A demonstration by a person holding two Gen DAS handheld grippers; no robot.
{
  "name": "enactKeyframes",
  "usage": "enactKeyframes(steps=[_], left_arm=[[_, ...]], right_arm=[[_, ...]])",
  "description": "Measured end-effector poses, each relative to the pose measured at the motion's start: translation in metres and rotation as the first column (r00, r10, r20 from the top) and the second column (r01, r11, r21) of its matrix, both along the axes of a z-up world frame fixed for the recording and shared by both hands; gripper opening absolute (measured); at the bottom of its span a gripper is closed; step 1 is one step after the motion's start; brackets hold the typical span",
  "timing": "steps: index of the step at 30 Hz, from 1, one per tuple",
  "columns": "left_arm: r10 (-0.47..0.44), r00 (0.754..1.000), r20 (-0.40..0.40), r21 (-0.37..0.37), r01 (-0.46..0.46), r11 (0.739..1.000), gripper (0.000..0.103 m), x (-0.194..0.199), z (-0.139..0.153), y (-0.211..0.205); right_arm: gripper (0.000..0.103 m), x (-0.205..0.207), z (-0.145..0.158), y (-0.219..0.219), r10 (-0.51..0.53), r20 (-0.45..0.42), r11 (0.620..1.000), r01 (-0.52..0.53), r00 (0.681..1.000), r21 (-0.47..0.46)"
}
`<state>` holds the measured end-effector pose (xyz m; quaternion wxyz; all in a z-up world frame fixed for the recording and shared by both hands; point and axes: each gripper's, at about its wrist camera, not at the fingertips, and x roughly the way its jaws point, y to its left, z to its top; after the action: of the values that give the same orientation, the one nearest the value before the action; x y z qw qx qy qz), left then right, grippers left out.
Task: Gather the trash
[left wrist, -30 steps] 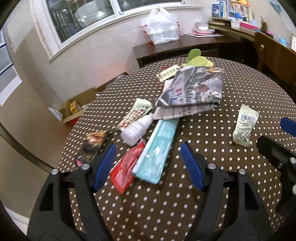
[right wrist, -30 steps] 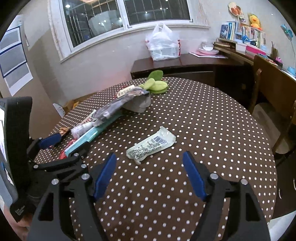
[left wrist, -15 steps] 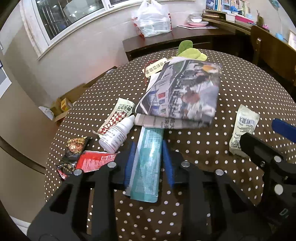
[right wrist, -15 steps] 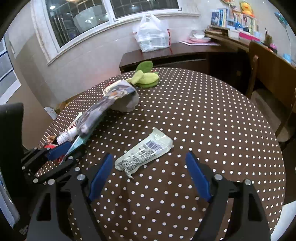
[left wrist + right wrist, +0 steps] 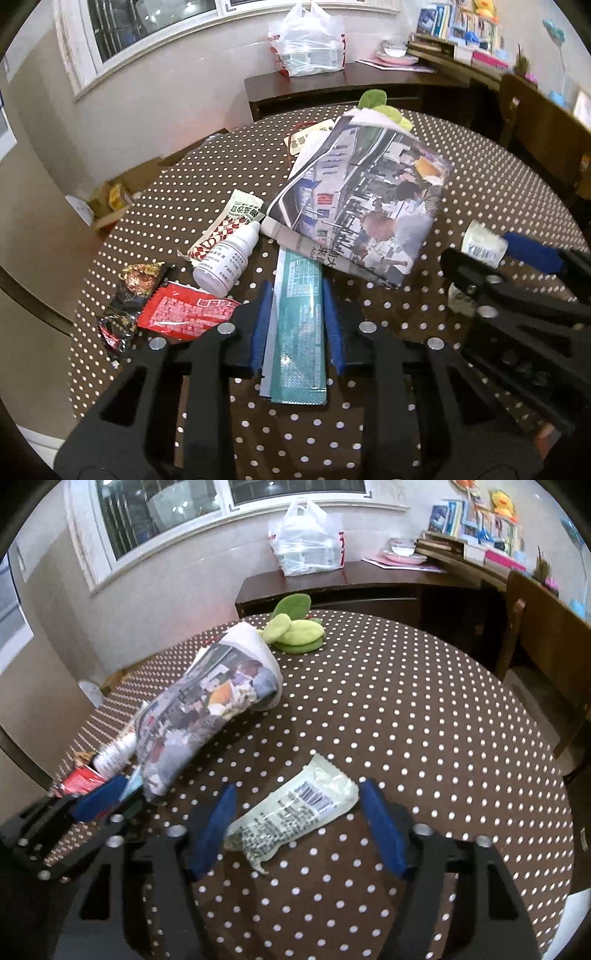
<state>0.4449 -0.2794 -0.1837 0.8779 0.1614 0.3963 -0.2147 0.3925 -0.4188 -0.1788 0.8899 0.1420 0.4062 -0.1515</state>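
Your left gripper [image 5: 297, 325] is clamped on the long teal foil packet [image 5: 298, 332], whose far end is tucked under the folded newspaper [image 5: 364, 199] on the brown polka-dot tablecloth [image 5: 424, 720]. Your right gripper [image 5: 299, 827] has its jaws closing around the crumpled clear barcode wrapper [image 5: 295, 812]; its blue pads [image 5: 382, 825] have not yet pressed it. A white dropper bottle [image 5: 225, 260] and red sachet [image 5: 186, 314] lie just left of the packet.
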Motion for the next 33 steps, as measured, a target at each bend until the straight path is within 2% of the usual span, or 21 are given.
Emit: enactKeyframes(steps=[3, 4, 8, 9, 18, 22, 23, 24, 25, 31, 33], left_arm=[[0.004, 0.999, -0.034, -0.056, -0.006, 0.998, 0.028, 0.003, 0.005, 0.004], [0.008, 0.999, -0.034, -0.056, -0.009, 0.998, 0.028, 0.003, 0.005, 0.003], [0.012, 0.999, -0.030, -0.066, -0.014, 0.998, 0.028, -0.004, 0.008, 0.004], [0.013, 0.999, -0.029, -0.070, -0.015, 0.997, 0.028, -0.007, 0.009, 0.005], [0.037, 0.998, -0.041, -0.162, -0.043, 0.986, 0.027, -0.043, 0.025, 0.039], [0.054, 0.996, -0.067, -0.230, -0.068, 0.971, 0.027, -0.063, 0.030, 0.064], [0.057, 0.996, -0.068, -0.238, -0.072, 0.968, 0.026, -0.069, 0.030, 0.068], [0.060, 0.996, -0.069, -0.246, -0.075, 0.966, 0.012, -0.076, 0.031, 0.074], [0.066, 0.995, -0.076, -0.247, -0.083, 0.965, 0.008, -0.081, 0.030, 0.078], [0.092, 0.992, -0.089, -0.258, -0.112, 0.960, 0.008, -0.102, 0.023, 0.096], [0.096, 0.991, -0.090, -0.267, -0.117, 0.957, 0.008, -0.108, 0.022, 0.101]], right_arm=[[0.037, 0.002, 0.000, 0.003, 0.019, -0.010, 1.000, -0.019, 1.000, -0.024], [0.021, 0.001, 0.000, 0.003, 0.026, -0.011, 0.999, -0.026, 1.000, -0.026], [0.004, -0.003, -0.001, 0.005, 0.055, -0.004, 0.998, -0.055, 0.998, -0.009], [0.002, -0.006, -0.001, 0.005, 0.065, -0.001, 0.998, -0.065, 0.998, 0.002], [0.001, -0.042, 0.019, 0.029, 0.155, 0.093, 0.987, -0.159, 0.984, 0.035], [0.001, -0.059, 0.029, 0.043, 0.179, 0.120, 0.982, -0.184, 0.976, 0.036], [0.001, -0.061, 0.030, 0.046, 0.192, 0.119, 0.979, -0.198, 0.974, 0.046], [0.001, -0.064, 0.030, 0.050, 0.201, 0.122, 0.976, -0.209, 0.972, 0.056], [0.001, -0.066, 0.030, 0.053, 0.211, 0.122, 0.974, -0.219, 0.970, 0.058], [0.004, -0.070, 0.021, 0.072, 0.259, 0.109, 0.956, -0.271, 0.960, 0.116], [0.029, -0.073, 0.020, 0.073, 0.230, 0.097, 0.966, -0.239, 0.968, 0.101]])
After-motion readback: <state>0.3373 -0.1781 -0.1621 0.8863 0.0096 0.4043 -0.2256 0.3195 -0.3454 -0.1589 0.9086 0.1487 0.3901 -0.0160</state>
